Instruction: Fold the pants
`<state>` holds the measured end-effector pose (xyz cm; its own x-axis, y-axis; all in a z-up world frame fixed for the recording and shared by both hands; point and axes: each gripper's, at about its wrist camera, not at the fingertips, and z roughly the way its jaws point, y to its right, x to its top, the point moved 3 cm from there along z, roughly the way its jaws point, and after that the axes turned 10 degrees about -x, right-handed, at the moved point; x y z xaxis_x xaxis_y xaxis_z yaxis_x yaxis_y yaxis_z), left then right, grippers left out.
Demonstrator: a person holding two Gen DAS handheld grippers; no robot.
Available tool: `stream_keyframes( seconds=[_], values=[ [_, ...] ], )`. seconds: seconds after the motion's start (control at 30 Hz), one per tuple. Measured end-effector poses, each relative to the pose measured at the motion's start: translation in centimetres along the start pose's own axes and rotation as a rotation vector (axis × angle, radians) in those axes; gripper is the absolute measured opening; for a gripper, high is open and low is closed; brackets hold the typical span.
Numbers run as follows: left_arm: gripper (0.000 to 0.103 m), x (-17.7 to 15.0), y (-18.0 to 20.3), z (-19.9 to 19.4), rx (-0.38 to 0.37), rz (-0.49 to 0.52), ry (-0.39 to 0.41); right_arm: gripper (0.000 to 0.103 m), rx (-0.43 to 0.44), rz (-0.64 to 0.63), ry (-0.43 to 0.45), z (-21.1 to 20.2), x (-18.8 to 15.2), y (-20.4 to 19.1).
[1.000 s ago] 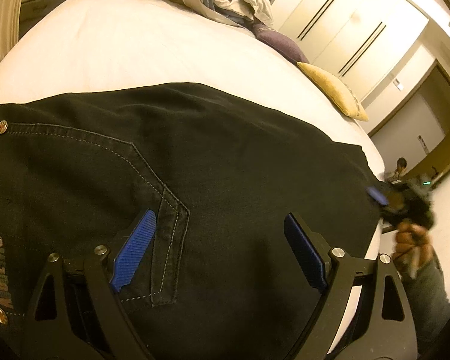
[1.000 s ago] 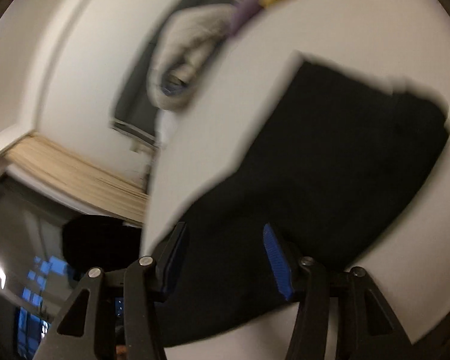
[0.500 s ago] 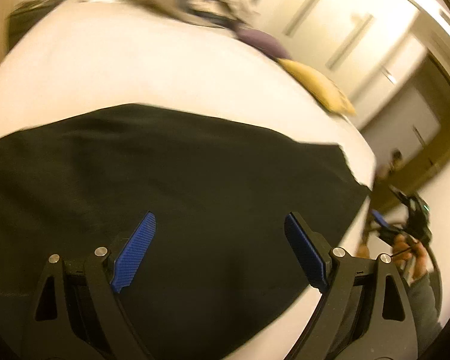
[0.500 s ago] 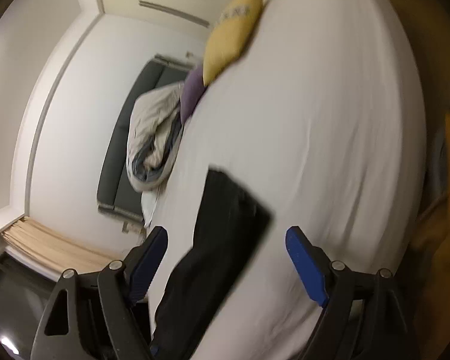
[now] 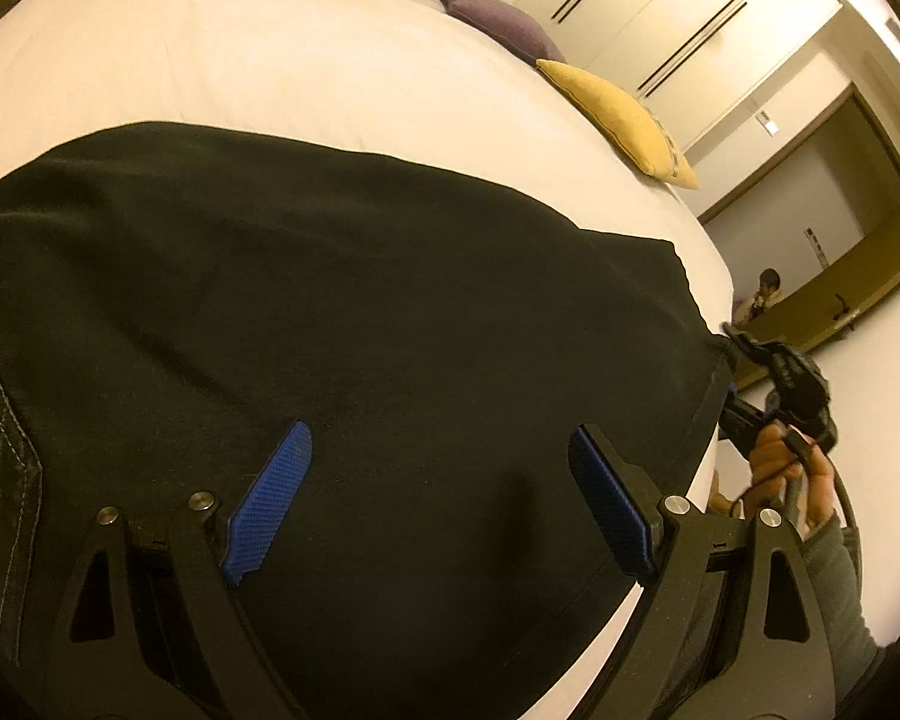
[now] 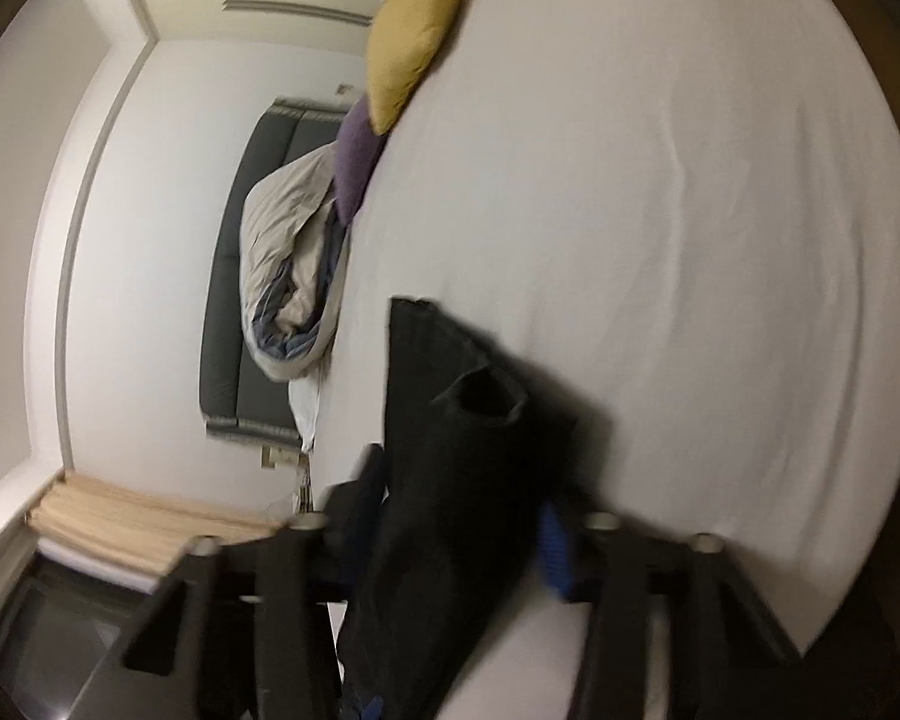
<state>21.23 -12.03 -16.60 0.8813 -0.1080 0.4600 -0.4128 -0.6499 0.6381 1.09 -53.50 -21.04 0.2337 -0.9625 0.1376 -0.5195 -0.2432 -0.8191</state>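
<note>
Black pants [image 5: 390,300] lie spread flat across the white bed [image 5: 270,60]. My left gripper [image 5: 438,492] hovers open just above the middle of the leg, and nothing sits between its blue pads [image 5: 270,504]. A stitched pocket edge shows at the far left. At the leg's end by the bed's right edge, a hand holds my right gripper [image 5: 732,372]. In the right wrist view its jaws are closing on the pants [image 6: 450,420], and the right gripper [image 6: 456,540] pinches the bunched hem, which stands slightly raised off the sheet.
A yellow pillow [image 5: 618,114] and a purple pillow [image 5: 504,30] lie along the bed's far edge. A crumpled duvet [image 6: 288,276] sits by the dark headboard. The bed's edge drops off beside the hem. A person [image 5: 765,294] sits far off near a doorway.
My left gripper has slid to the right along the pants, and the pocket has moved to the left edge of view. The right gripper let go, rolled, and closed on the hem.
</note>
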Motion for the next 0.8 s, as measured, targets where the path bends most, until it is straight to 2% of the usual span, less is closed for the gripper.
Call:
stream_keyframes(
  seconds=[0.03, 0.1, 0.3, 0.43, 0.53, 0.6, 0.67, 0.7, 0.73, 0.77, 0.8],
  values=[
    [0.087, -0.2, -0.2, 0.0, -0.006, -0.001, 0.001, 0.012, 0.010, 0.019, -0.001, 0.3, 0.1, 0.3],
    [0.087, 0.0, -0.5, 0.2, -0.017, -0.007, 0.009, 0.009, 0.017, 0.027, -0.001, 0.8, 0.2, 0.3],
    [0.087, -0.6, -1.3, -0.7, -0.030, -0.004, 0.021, 0.009, -0.023, -0.024, 0.058, 0.4, -0.4, -1.3],
    [0.087, -0.6, -1.9, -1.5, -0.053, -0.014, 0.038, 0.009, -0.115, -0.187, 0.114, -0.2, -1.7, -5.0],
    [0.088, -0.5, -2.5, -2.8, -0.074, -0.056, 0.067, 0.009, -0.189, -0.453, 0.132, -0.2, -5.0, -10.6],
    [0.088, -0.4, -2.8, -3.7, -0.088, -0.090, 0.093, 0.009, -0.242, -0.717, 0.110, 0.6, -9.9, -14.8],
    [0.088, -0.4, -3.4, -4.6, -0.092, -0.112, 0.108, 0.009, -0.314, -1.038, 0.073, 2.2, -16.6, -17.9],
    [0.088, -0.5, -3.7, -5.1, -0.099, -0.121, 0.118, 0.009, -0.370, -1.221, 0.050, 3.4, -20.6, -18.4],
    [0.088, -0.5, -4.0, -5.6, -0.107, -0.133, 0.125, 0.009, -0.417, -1.344, 0.030, 4.5, -23.4, -18.1],
    [0.088, -0.6, -4.2, -5.9, -0.116, -0.144, 0.127, 0.009, -0.456, -1.427, 0.007, 5.6, -25.7, -17.3],
    [0.088, -0.7, -4.4, -6.2, -0.127, -0.158, 0.130, 0.008, -0.489, -1.458, -0.021, 6.7, -27.1, -16.3]
  ],
)
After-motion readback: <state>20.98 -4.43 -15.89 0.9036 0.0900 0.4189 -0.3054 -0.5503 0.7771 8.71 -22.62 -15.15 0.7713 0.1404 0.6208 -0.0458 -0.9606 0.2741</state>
